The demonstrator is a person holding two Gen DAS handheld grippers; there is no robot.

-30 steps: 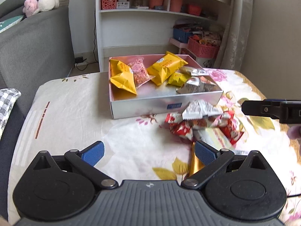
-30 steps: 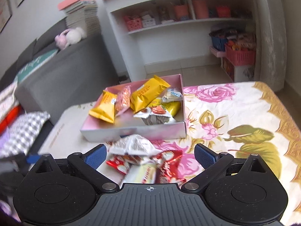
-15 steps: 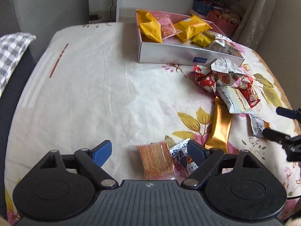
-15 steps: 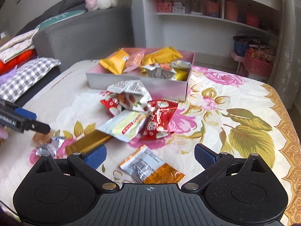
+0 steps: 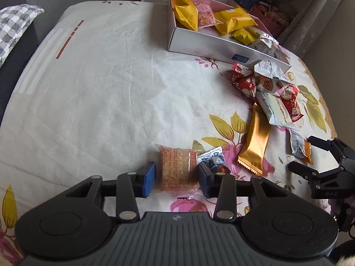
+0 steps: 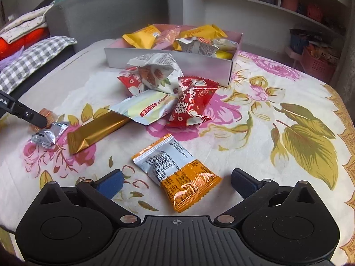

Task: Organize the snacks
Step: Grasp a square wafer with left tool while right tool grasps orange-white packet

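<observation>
My left gripper (image 5: pixel 176 177) points down at the flowered cloth, its jaws closing with a small orange-pink snack packet (image 5: pixel 178 168) between them and the blue pads against its two sides. A little silver-blue packet (image 5: pixel 213 159) lies just to the right of it. My right gripper (image 6: pixel 177 181) is open and low over an orange-and-silver packet (image 6: pixel 177 173), which lies between its fingers untouched. The pink-lined box (image 5: pixel 210 44) at the far side holds yellow and silver snack bags. A gold bar (image 5: pixel 255 141) and a heap of red and white packets (image 5: pixel 266 88) lie in front of the box.
A grey sofa with a checked cushion (image 5: pixel 15 24) stands along the left. White shelves and pink baskets (image 6: pixel 317 64) are behind the table. In the right wrist view one finger (image 6: pixel 33 117) of the left gripper reaches in from the left edge.
Both grippers dropped and tipped down toward the cloth. The left jaws went from wide open to narrow around the orange-pink packet. The right gripper came down over the orange-and-silver packet.
</observation>
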